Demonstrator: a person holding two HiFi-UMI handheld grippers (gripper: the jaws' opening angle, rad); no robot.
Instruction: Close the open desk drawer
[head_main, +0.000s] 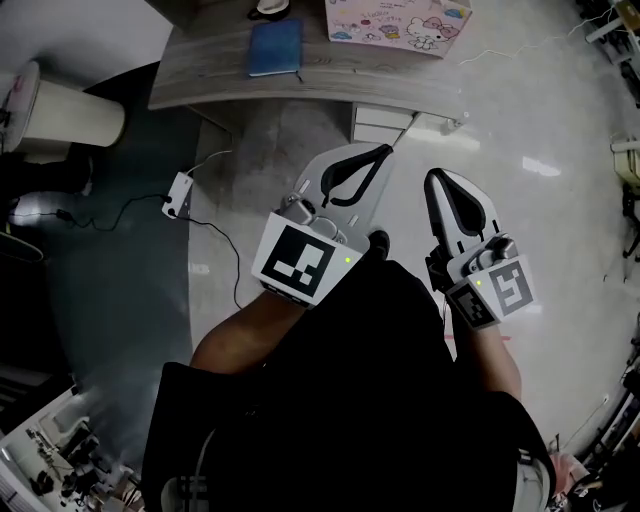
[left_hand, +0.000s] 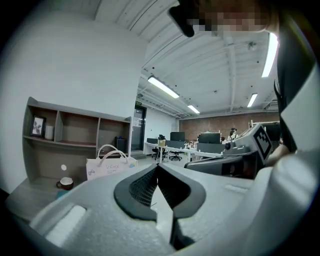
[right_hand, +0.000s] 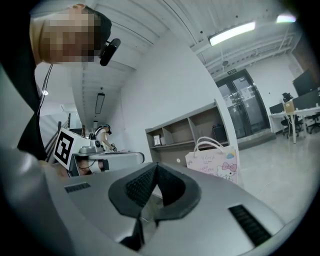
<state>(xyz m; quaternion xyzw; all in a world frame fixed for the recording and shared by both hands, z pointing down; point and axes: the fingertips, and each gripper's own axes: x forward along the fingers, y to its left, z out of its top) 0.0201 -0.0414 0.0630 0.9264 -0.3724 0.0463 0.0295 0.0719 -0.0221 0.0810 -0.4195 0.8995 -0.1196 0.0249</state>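
Drawer (head_main: 383, 124) first: it juts out white from under the front edge of the desk (head_main: 200, 85), ahead of you and a little beyond the tips of both tools. Nothing touches it yet, so I judge the step in hand to be the approach. Bring one tool forward until its closed tip meets the middle of the drawer front, then push straight along the runners — an off-centre shove would likely skew it. Go steadily; a slam could jolt the blue notebook (head_main: 274, 47) and the pink gift bag (head_main: 395, 22) on top.

Your left gripper (head_main: 383, 153) is clenched, its pads meeting at the tip with nothing between them, and it points forward toward the drawer. Your right gripper (head_main: 437, 180) is likewise closed on nothing — it sits beside the left, apart from it, leaning slightly inward. Both forearms are bent in front of your body, and the tools tilt upward rather than down at the floor.
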